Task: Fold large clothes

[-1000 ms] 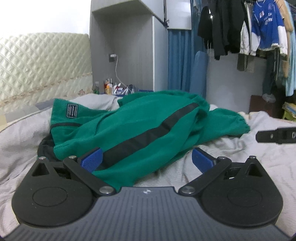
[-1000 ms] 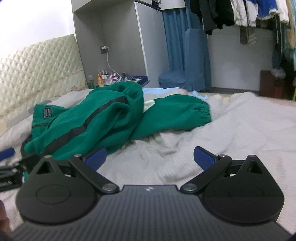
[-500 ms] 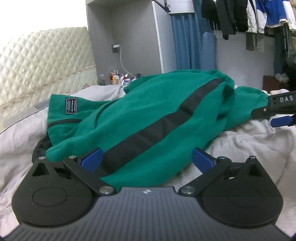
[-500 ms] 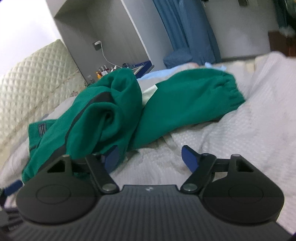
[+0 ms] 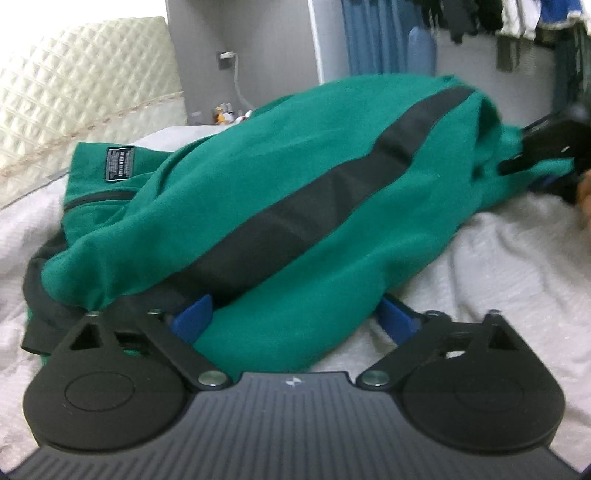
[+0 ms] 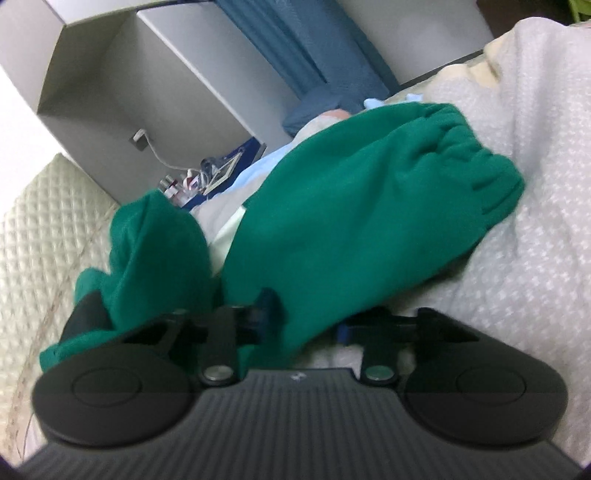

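Left wrist: white bedspread (image 5: 509, 266), quilted headboard (image 5: 85, 77); both grippers closing around green garment (image 5: 280, 177).

Right claw (image 6: 306, 317) closing around green garment (image 6: 354, 221), white bedspread (image 6: 517, 258) beneath

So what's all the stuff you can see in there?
Green fleece trousers with a black side stripe: one, green, crumpled on the bed.
White textured bedspread: one, white, under the trousers.
Cream quilted headboard: one, cream, far left.
Grey cabinet: one, grey, beyond the bed.
Blue curtain: one, blue, beside the cabinet.
Small bottles: several, mixed colours, by the cabinet.
Hanging clothes: several, dark and white, top right.
Left gripper: one, black with blue fingers, closing around a trouser fold.
Right gripper: one, black with blue fingers, closing on the trouser leg.
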